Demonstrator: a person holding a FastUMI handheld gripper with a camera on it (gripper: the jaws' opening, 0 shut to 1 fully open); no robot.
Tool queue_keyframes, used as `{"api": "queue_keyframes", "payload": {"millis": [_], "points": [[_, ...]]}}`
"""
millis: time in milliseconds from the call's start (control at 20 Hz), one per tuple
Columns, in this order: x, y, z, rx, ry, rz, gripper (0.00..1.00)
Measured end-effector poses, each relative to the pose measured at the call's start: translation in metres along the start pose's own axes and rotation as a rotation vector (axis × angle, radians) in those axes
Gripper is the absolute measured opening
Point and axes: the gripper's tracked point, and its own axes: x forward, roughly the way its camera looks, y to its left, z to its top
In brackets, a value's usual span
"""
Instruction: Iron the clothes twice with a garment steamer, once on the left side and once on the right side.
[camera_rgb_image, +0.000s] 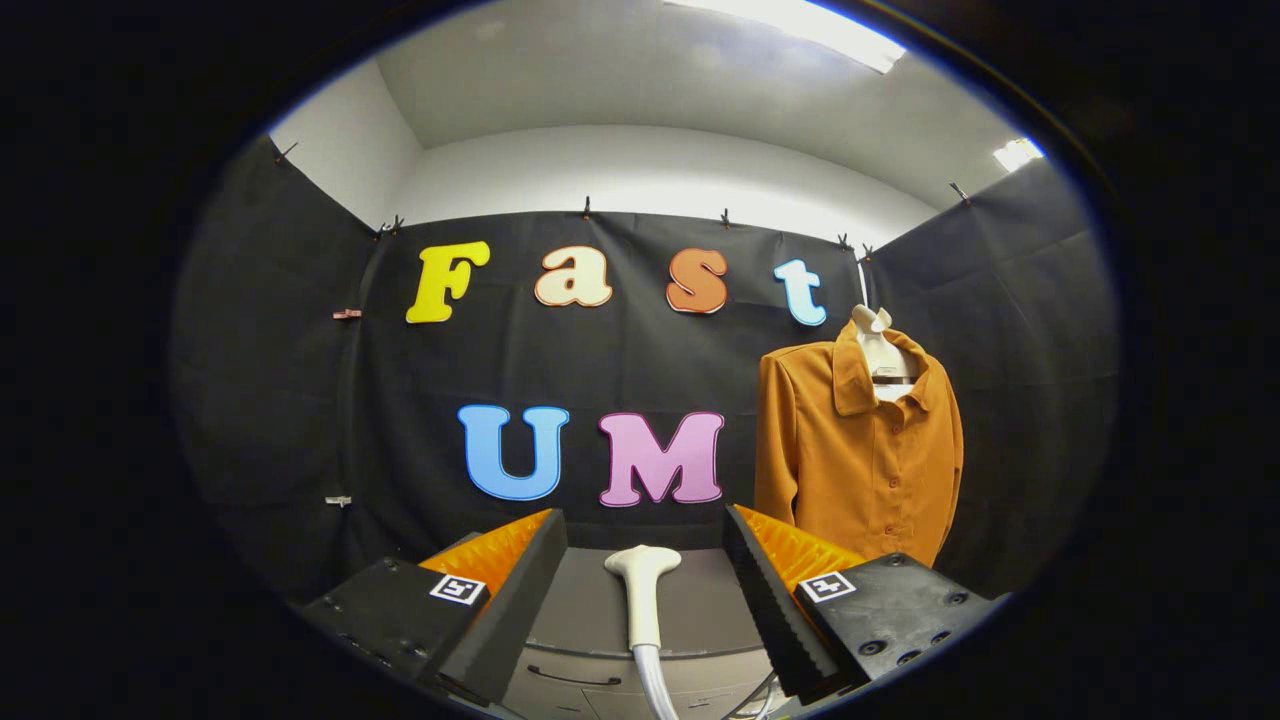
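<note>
While the tool (645, 585) gapes empty, steamer head (641, 590) stands between — hose (655, 685) cut off.

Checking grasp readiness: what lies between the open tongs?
In the gripper view, the white steamer head stands upright between the open tongs, touching neither finger, on the grey table; its hose trails down.

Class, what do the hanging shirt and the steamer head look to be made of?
Shirt: seemingly soft woven cloth, matte, draping in folds. Steamer head: probably smooth plastic with a slight sheen; it lies on the table between the open claw fingers.
</note>
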Motion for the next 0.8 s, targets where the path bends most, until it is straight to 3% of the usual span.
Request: {"api": "queue_keyframes", "payload": {"millis": [400, 800], "points": [[0.008, 0.013, -0.025, 0.002, 0.061, -0.025, 0.98], [0.06, 0.007, -0.062, 0.02, 0.153, 0.019, 0.98]]}}
